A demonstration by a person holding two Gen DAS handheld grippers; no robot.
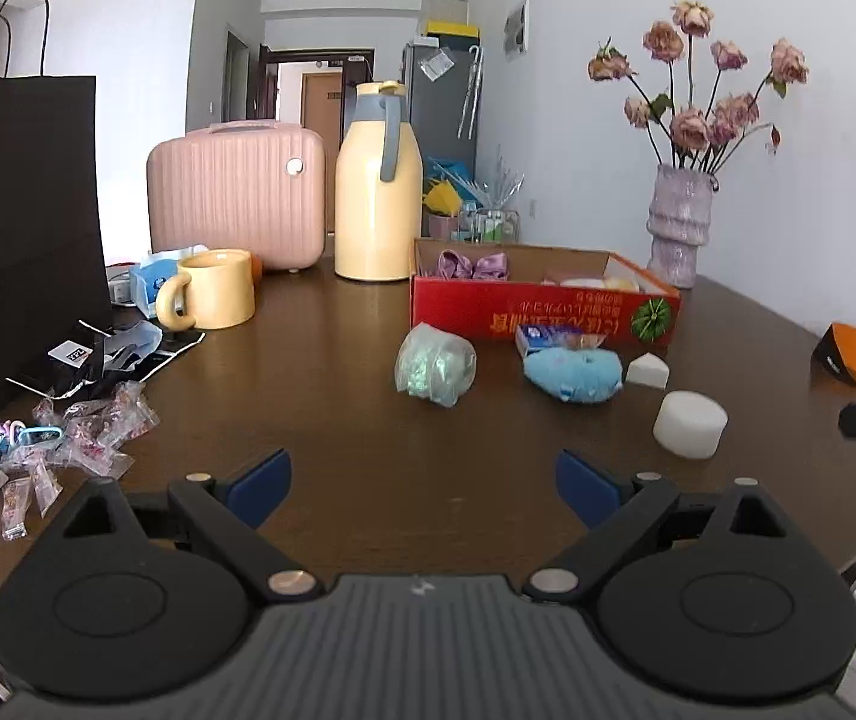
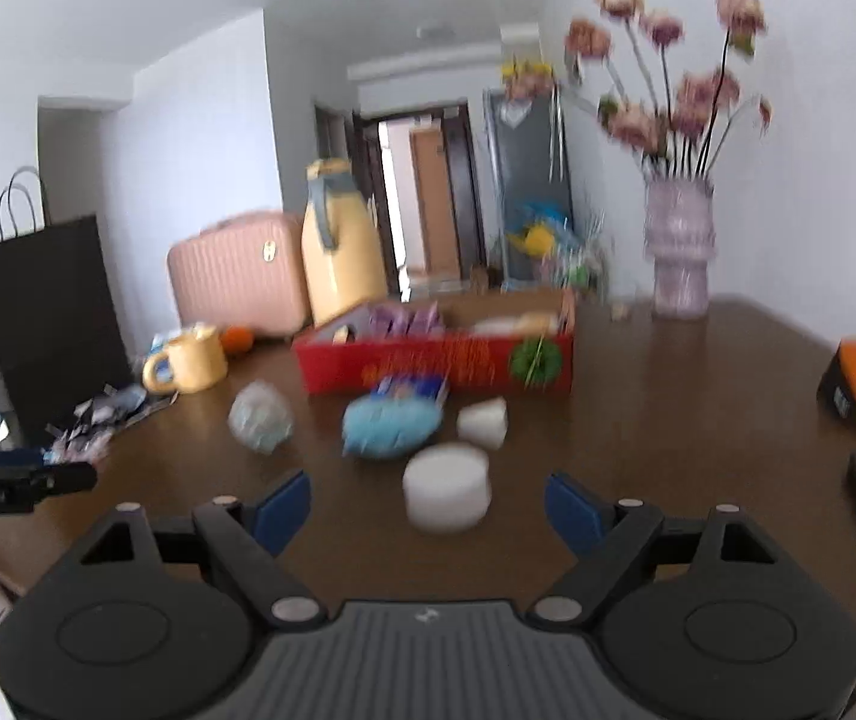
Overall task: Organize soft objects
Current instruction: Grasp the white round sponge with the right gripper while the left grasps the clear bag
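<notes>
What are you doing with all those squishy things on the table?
Someone is tidying soft things into the red box. Both claws are open and hold nothing. The right claw points at the white round sponge just ahead of it. The left claw hovers over bare table. The blue plush, the green crinkly bundle and the white wedge sponge wait in front of the box.

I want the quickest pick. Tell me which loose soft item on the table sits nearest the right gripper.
The round white sponge, directly ahead of the open right gripper. The wedge-shaped white sponge, blue plush and bagged green item lie farther back, toward the red box.
</notes>
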